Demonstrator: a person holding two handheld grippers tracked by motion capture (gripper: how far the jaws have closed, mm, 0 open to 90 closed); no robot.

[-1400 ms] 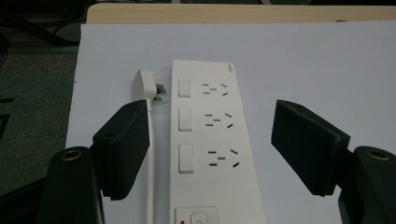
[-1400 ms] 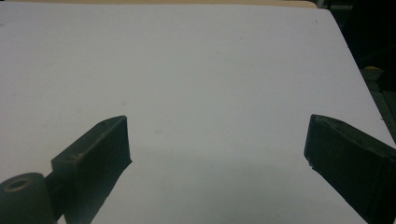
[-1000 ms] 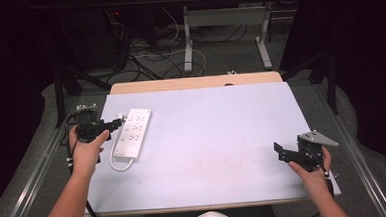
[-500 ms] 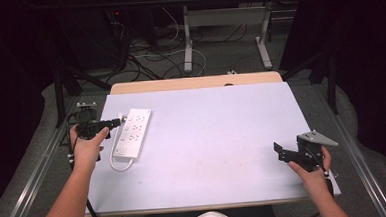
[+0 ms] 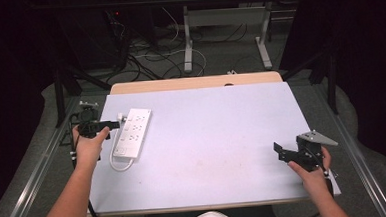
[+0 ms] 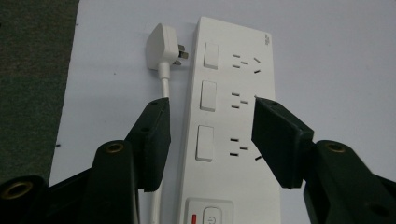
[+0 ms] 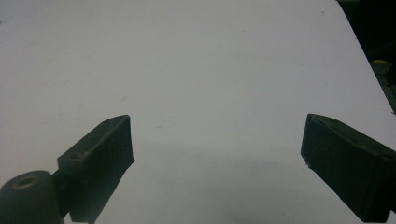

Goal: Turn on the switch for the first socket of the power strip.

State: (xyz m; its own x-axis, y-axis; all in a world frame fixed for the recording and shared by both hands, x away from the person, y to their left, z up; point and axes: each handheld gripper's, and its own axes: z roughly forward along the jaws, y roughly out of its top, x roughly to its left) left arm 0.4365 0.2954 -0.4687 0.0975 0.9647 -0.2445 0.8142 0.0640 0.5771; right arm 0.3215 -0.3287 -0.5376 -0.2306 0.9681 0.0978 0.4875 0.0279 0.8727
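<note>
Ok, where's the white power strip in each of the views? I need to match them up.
High view: the power strip lies at the left side of the table, just right of the left gripper.
Left gripper view: the strip runs up the middle, between the open jaws.
Right gripper view: not in it.
Shared landmark: the white plug at the strip's far end.

The left gripper (image 5: 113,124) has edged nearer the power strip (image 5: 132,132) (jaws apart).

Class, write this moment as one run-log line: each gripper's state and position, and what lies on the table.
left gripper: open, over power strip | right gripper: open, over bare table | plug: unplugged, beside strip
</note>
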